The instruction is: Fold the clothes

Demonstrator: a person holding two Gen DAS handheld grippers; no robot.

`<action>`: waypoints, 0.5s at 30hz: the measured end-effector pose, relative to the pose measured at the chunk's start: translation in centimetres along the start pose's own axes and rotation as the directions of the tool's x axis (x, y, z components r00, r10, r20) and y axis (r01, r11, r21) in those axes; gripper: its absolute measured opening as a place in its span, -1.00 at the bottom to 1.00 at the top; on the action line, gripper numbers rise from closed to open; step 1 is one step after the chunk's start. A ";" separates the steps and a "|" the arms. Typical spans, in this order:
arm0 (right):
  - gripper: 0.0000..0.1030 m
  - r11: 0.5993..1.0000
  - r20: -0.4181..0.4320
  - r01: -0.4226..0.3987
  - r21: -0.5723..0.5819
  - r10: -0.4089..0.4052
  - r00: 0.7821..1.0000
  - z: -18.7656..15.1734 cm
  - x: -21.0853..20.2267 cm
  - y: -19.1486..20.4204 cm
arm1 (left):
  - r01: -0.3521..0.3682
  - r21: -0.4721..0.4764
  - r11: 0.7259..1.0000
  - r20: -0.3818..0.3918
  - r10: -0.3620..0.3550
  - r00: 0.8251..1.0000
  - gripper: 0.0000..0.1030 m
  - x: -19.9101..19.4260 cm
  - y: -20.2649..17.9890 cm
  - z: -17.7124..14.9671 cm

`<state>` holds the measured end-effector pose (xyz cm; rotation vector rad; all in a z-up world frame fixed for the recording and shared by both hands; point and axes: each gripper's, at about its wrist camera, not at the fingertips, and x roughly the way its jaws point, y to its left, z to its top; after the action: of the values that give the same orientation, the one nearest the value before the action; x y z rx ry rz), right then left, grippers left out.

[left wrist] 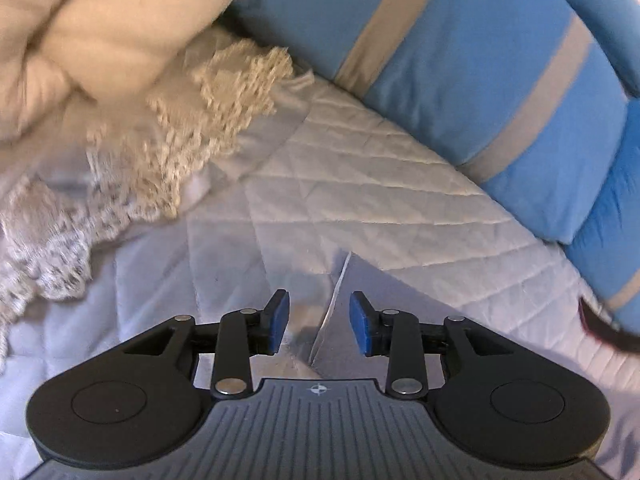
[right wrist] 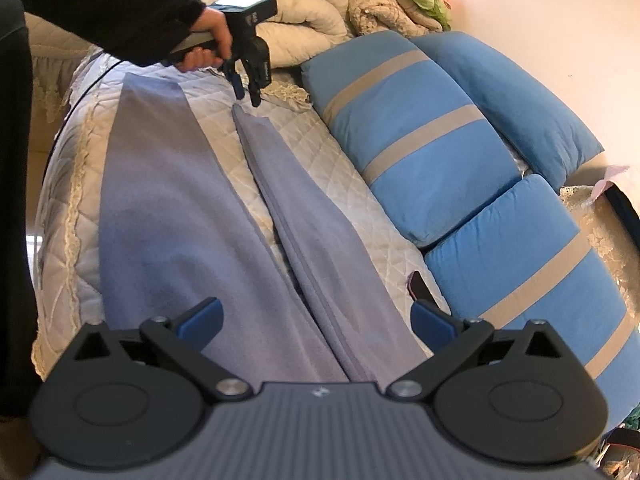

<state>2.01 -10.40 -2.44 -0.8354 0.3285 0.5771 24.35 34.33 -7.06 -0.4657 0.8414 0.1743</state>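
Lavender garment (right wrist: 160, 208) lies flat on the quilted bed cover (right wrist: 320, 148), its right portion folded into a long narrow strip. Left tool (right wrist: 247, 94), in a hand (right wrist: 208, 46), hangs spread just above the strip's far tip. Right tool (right wrist: 318, 322) spread wide over the near end, gripping nothing. Blue striped pillows (right wrist: 420, 136) lie right.

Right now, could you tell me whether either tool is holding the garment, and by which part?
Nothing is held. The left tool hovers open above the lavender fabric garment's far tip; the right tool is open over its near end.
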 end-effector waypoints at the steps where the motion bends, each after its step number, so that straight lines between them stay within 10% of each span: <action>1: 1.00 1.000 0.000 0.000 0.001 0.000 1.000 0.0 0.0 0.0 | 0.018 0.000 1.000 0.009 -0.018 1.000 -0.38 0.2 0.0 0.2; 15: 1.00 1.000 -0.009 -0.006 0.009 0.006 1.000 0.1 0.2 -0.2 | 0.022 0.103 0.994 -0.018 -0.021 1.000 -0.36 2.5 -1.1 0.7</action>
<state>2.31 -10.41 -2.35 -0.8286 0.3415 0.5769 26.88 33.62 -8.19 -0.3799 0.8576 0.1067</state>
